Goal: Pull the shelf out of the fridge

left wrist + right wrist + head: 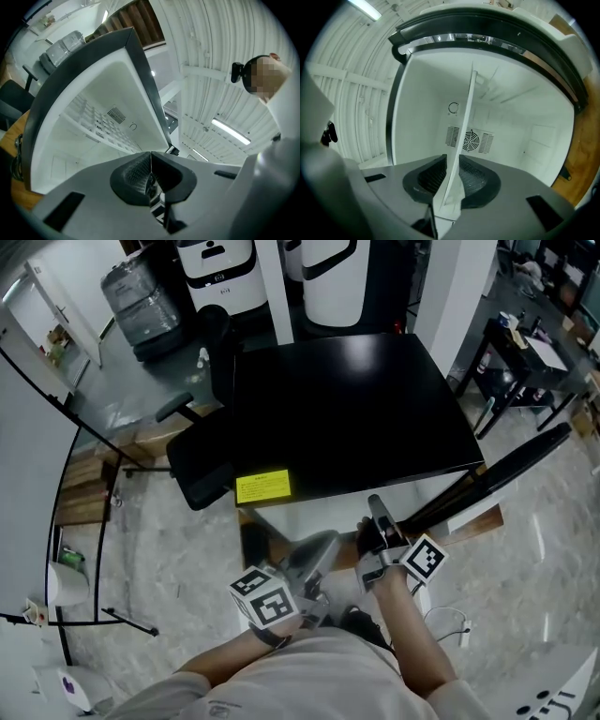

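Observation:
A small fridge with a black top stands in front of me, its door swung open to the right. In the right gripper view the white shelf runs edge-on from the fridge's white inside into my right gripper, which is shut on the shelf's front edge. In the head view that gripper is at the fridge's front opening, and the shelf is hidden there. My left gripper hangs lower left of it, its jaws shut with nothing between them, facing the fridge's inside.
A black office chair stands against the fridge's left side. A yellow label is on the fridge top's front edge. Water bottles and white machines stand behind. A dark desk is at the right. A fan vent is in the back wall.

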{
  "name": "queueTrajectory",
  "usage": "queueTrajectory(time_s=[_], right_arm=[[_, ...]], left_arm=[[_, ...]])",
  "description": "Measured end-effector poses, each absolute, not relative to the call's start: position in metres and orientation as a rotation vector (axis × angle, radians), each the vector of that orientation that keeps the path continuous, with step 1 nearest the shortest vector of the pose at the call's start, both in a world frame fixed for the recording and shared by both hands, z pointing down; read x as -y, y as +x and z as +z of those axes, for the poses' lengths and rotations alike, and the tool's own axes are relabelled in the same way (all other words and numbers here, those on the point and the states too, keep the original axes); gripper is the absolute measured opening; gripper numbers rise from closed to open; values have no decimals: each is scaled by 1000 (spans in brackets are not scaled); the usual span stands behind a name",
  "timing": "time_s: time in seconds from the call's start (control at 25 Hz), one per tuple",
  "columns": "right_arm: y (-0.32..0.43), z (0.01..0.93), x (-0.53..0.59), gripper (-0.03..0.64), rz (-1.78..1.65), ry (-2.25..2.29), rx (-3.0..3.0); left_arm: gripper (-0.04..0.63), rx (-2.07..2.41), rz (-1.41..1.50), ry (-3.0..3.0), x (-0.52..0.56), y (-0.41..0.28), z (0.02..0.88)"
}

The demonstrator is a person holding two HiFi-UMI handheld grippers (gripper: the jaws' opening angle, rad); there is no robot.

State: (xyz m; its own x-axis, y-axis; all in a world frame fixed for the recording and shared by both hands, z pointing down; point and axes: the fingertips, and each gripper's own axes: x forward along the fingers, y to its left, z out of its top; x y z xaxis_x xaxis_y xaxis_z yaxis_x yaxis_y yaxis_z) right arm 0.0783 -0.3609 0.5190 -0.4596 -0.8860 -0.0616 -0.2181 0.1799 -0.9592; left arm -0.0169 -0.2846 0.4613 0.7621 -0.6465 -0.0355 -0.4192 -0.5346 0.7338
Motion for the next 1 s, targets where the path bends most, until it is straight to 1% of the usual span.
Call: queueTrajectory(time_s=[0.04, 0.08, 0.24, 0.64, 0.8, 1.0], right_arm=[[78, 521, 367, 71, -1316, -1037, -1801], [78, 521, 371, 81, -1324, -1026, -1793], [74, 522, 386, 89, -1338, -976, -1767], [57, 527, 428, 87, -1344, -925, -1762], [56, 522, 432, 57, -1314, -882, -1754], [58, 523, 432, 44, -1309, -894, -1730]], left_arm=[[9, 793, -395, 2209, 287, -17, 462], [9, 793, -394, 2208, 289, -17, 462], [9, 799, -384, 2201, 292, -19, 464], [9, 821, -372, 2178, 301, -28, 471], [9, 829, -376, 2178, 303, -32, 472], [9, 834, -378, 2183, 302, -34, 472]])
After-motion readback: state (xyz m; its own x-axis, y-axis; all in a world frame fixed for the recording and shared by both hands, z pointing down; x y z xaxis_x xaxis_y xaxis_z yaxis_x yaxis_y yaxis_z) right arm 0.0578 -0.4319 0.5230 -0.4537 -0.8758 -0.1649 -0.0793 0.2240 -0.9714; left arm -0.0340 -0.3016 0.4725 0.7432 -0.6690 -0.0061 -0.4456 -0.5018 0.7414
